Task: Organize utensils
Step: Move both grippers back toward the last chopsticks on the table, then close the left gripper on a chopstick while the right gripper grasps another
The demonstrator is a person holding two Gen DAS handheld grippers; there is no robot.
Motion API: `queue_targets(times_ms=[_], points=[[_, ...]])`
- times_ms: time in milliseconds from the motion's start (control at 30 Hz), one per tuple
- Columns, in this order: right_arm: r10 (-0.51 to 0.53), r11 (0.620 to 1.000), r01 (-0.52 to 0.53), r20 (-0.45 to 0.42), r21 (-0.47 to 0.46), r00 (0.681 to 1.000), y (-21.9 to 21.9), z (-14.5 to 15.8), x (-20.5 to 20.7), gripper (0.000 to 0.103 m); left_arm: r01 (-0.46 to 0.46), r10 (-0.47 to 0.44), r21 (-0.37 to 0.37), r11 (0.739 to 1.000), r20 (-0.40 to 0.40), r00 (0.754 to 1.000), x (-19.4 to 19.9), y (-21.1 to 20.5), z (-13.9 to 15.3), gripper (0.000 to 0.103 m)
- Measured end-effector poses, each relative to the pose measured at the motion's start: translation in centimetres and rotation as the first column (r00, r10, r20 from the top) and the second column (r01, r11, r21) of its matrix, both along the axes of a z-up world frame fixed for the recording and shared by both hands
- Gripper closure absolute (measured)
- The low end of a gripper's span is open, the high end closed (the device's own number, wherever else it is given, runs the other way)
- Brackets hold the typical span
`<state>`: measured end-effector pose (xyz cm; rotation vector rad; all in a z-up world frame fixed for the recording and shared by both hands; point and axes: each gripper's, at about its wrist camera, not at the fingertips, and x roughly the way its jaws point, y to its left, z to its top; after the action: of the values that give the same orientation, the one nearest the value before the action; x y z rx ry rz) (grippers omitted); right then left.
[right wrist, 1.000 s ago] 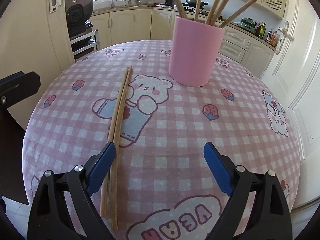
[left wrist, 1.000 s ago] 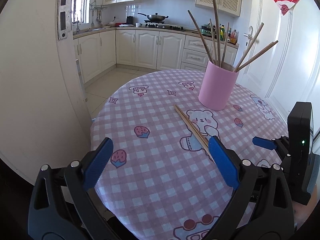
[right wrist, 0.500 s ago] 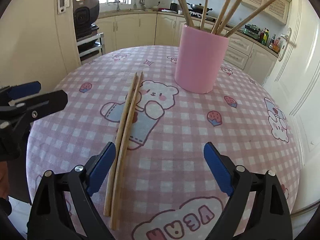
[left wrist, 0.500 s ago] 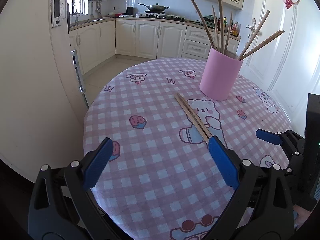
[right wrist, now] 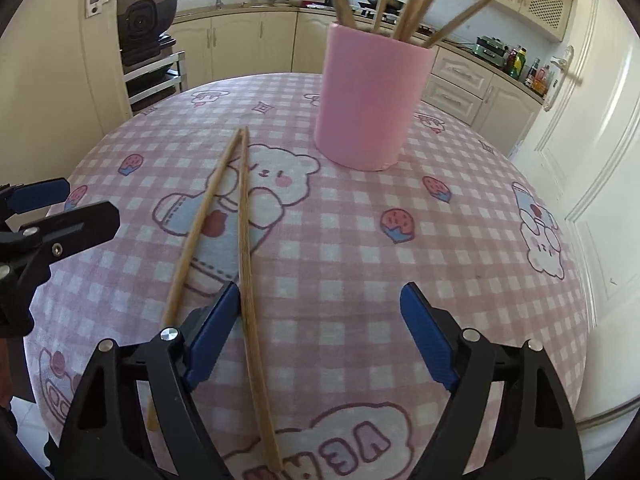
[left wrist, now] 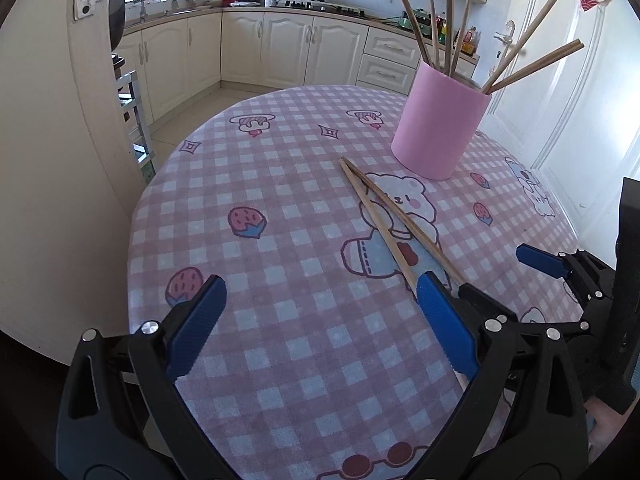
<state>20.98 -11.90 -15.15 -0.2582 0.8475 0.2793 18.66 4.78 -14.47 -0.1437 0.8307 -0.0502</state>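
Two wooden chopsticks (right wrist: 242, 216) lie on the pink checked tablecloth (right wrist: 360, 240), tips meeting toward the pink cup (right wrist: 370, 98), which holds several upright chopsticks. The pair also shows in the left wrist view (left wrist: 384, 220), with the cup (left wrist: 440, 124) beyond. My right gripper (right wrist: 316, 312) is open low over the table; one chopstick runs between its fingers, close to the left finger (right wrist: 210, 332). The other chopstick passes outside and under that finger. My left gripper (left wrist: 320, 312) is open and empty above the table's left part.
The round table's edge (left wrist: 134, 240) drops to the kitchen floor on the left. A white door (right wrist: 592, 160) stands to the right. Cabinets (left wrist: 280, 52) line the back wall. A black appliance on a rack (right wrist: 146, 20) stands at the left.
My right gripper has moved forward and left, so one chopstick now lies between its fingers. The chopsticks' near ends have spread apart. My left gripper has moved closer over the table.
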Motion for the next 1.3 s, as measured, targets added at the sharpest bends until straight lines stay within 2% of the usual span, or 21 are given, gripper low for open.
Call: queue_targets(times_ms=[167, 400, 500, 667, 933, 1033, 1133, 1200, 1233, 1300], points=[[-0.044, 0.997, 0.047, -0.041, 0.067, 0.998, -1.5, -0.1, 0.6, 0.024, 0.024, -0.023, 0.022, 0.999, -0.045, 0.999, 1.7, -1.5, -0.9, 0.009], [-0.044, 0.997, 0.047, -0.046, 0.066, 0.998, -1.3, -0.2, 0.6, 0.024, 0.038, -0.024, 0.152, 0.988, -0.093, 0.995, 4.2, -4.1, -1.8, 0.009], [-0.045, 0.997, 0.047, -0.044, 0.063, 0.998, -1.3, -0.2, 0.6, 0.024, 0.017, -0.001, 0.157, 0.987, -0.102, 0.995, 4.7, -3.7, -2.4, 0.009], [-0.043, 0.996, 0.046, -0.050, 0.074, 0.998, -1.7, -0.2, 0.8, 0.024, 0.050, -0.034, 0.156, 0.987, -0.102, 0.994, 4.4, -2.6, -2.3, 0.015], [-0.042, 0.996, 0.045, -0.049, 0.070, 0.998, -1.7, -0.2, 0.8, 0.023, -0.017, 0.032, 0.137, 0.990, -0.112, 0.993, 3.9, 0.7, -2.2, 0.015], [-0.042, 0.997, 0.045, -0.049, 0.069, 0.998, -1.8, -0.2, 0.8, 0.023, 0.003, 0.012, 0.133, 0.991, -0.114, 0.993, 4.9, 0.4, -2.1, 0.021], [-0.043, 0.997, 0.046, -0.049, 0.068, 0.998, -1.7, -0.2, 0.8, 0.023, 0.063, -0.046, 0.139, 0.988, -0.120, 0.992, 6.6, -0.8, -1.9, 0.032], [-0.043, 0.997, 0.046, -0.049, 0.067, 0.998, -1.7, -0.2, 0.8, 0.023, 0.090, -0.071, 0.152, 0.984, -0.124, 0.990, 7.9, -1.5, -1.7, 0.048], [-0.043, 0.997, 0.046, -0.048, 0.064, 0.998, -1.7, -0.2, 0.8, 0.023, 0.101, -0.082, 0.147, 0.984, -0.130, 0.988, 8.7, -1.7, -1.6, 0.052], [-0.047, 0.997, 0.049, -0.045, 0.056, 0.998, -1.6, -0.3, 0.9, 0.022, 0.104, -0.085, 0.135, 0.985, -0.140, 0.987, 9.7, -1.7, -1.4, 0.070]])
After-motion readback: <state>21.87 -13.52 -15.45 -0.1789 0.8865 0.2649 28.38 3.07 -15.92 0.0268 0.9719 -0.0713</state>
